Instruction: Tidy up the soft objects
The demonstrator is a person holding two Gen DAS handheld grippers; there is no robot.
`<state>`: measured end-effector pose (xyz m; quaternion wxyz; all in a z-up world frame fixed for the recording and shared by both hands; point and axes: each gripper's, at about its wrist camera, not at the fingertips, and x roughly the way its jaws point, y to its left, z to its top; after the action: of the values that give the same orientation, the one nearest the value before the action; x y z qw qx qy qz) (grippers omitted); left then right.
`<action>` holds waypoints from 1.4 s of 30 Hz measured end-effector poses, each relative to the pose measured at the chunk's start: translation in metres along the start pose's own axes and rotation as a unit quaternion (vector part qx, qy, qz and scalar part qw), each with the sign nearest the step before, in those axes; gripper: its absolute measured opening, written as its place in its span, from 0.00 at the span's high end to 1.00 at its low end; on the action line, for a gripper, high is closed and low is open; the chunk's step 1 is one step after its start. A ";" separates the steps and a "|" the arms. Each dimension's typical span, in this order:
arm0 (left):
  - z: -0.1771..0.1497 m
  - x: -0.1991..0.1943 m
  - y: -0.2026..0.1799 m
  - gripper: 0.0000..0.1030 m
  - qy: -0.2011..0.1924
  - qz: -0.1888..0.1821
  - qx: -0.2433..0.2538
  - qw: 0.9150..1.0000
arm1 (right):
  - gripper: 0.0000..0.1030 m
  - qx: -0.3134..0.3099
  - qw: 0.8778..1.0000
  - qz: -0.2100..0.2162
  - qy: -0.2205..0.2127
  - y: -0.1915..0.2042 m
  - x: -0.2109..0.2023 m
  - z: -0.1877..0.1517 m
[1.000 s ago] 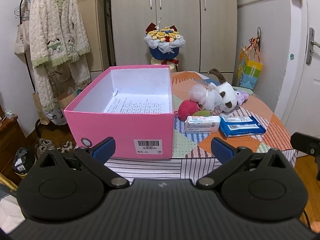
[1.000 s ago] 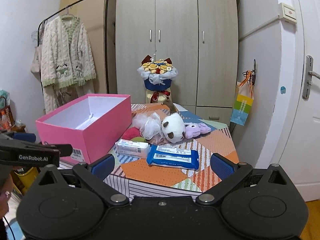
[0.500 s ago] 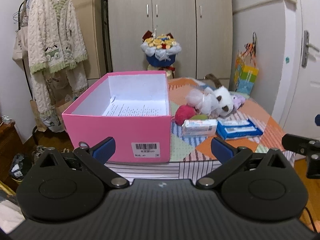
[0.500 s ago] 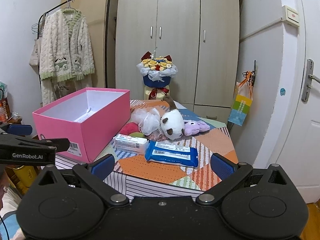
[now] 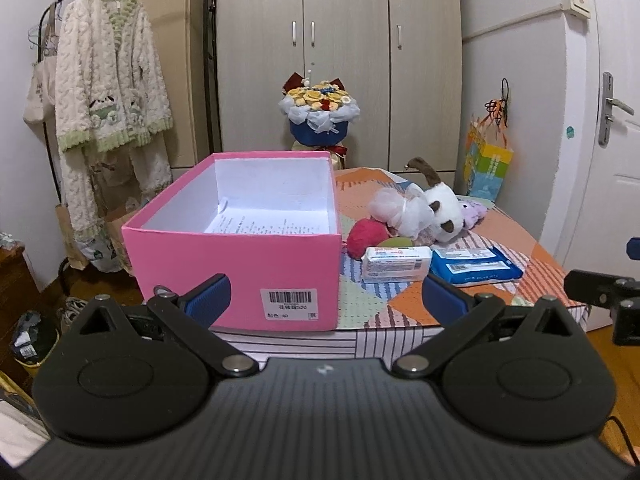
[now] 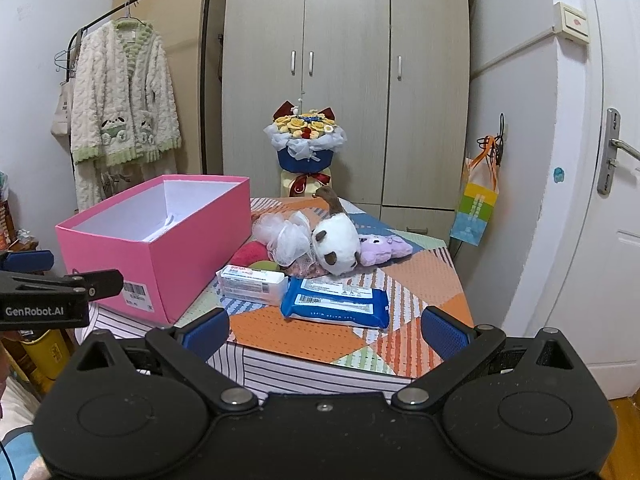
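An open pink box (image 5: pixel 240 264) (image 6: pixel 160 248) stands on the left of the patchwork table (image 5: pixel 400 308) (image 6: pixel 304 336), with only a printed sheet inside. Right of it lie a white mesh puff (image 5: pixel 400 210) (image 6: pixel 286 234), a red pom (image 5: pixel 366 234) (image 6: pixel 248 254), a white-and-brown plush (image 5: pixel 440 214) (image 6: pixel 336 242), a purple plush (image 5: pixel 472 212) (image 6: pixel 380 248), a white wipes pack (image 5: pixel 396 262) (image 6: pixel 252 284) and a blue wipes pack (image 5: pixel 474 266) (image 6: pixel 336 300). My left gripper (image 5: pixel 326 298) is open and empty before the box. My right gripper (image 6: pixel 326 326) is open and empty before the table's front edge.
A flower bouquet (image 5: pixel 320 116) (image 6: pixel 306 140) stands behind the table before a wardrobe. A clothes rack with a knitted cardigan (image 5: pixel 108 92) is at the left. A colourful bag (image 6: pixel 478 204) hangs on the right wall near a door. The other gripper shows at each view's edge (image 5: pixel 604 292) (image 6: pixel 48 292).
Both grippers have pulled back and tilted up a little, so the table and box sit lower and smaller in view. Both stay open and empty. No object has moved.
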<state>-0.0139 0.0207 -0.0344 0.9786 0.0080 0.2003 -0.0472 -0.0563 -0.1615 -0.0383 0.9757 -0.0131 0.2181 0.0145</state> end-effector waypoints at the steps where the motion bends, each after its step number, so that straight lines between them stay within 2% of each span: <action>1: 0.000 0.000 0.000 0.00 0.000 0.000 0.000 1.000 | 0.00 0.001 1.000 0.000 -0.001 0.000 0.000 0.000; 18: 0.002 0.000 -0.003 0.00 0.000 -0.001 0.011 1.000 | 0.00 0.004 1.000 0.004 0.001 -0.004 0.004 -0.003; 25: 0.013 0.003 -0.015 0.00 -0.001 -0.014 0.017 1.000 | 0.00 0.001 1.000 0.009 -0.007 -0.007 0.006 -0.002; 32: 0.040 0.004 -0.041 0.00 -0.033 -0.052 0.034 0.998 | 0.00 0.004 1.000 0.016 -0.012 -0.019 0.030 0.006; 39: 0.052 0.039 -0.069 0.02 -0.017 -0.089 0.058 0.994 | 0.00 0.006 0.999 0.042 -0.023 -0.044 0.062 0.004; 42: 0.050 0.064 -0.075 0.02 0.005 -0.110 0.043 0.993 | 0.00 0.004 0.998 0.060 -0.019 -0.056 0.082 0.000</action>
<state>0.0570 -0.0614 -0.0130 0.9651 0.0286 0.2026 -0.1633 0.0197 -0.2156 -0.0721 0.9771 0.0043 0.1998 0.0723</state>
